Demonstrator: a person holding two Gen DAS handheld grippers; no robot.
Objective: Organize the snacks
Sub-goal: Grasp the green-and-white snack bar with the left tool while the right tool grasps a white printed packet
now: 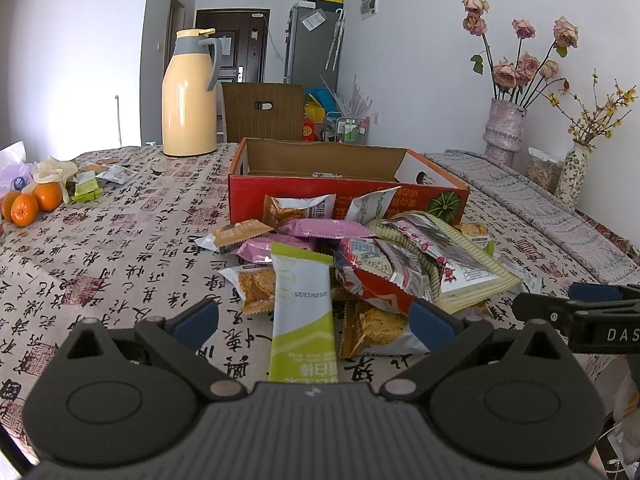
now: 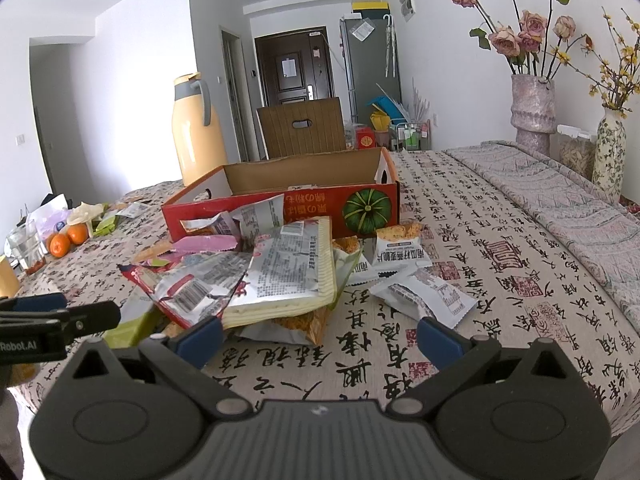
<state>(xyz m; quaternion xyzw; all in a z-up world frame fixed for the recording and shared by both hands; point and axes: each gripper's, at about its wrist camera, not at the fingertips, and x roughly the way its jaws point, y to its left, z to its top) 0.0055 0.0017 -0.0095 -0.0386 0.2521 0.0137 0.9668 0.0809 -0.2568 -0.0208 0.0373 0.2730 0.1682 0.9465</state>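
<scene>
The tablecloth (image 1: 120, 240) is printed with black calligraphy and red seals on beige. The box (image 2: 280, 210) is coloured red, with a green pumpkin. Pale yellow and grey are seen on the flask (image 1: 188, 96); the oranges (image 1: 34, 202) are orange.

Both views were brightly lit by daylight from the left; edges were bent by fisheye distortion, corners vignetted.
</scene>
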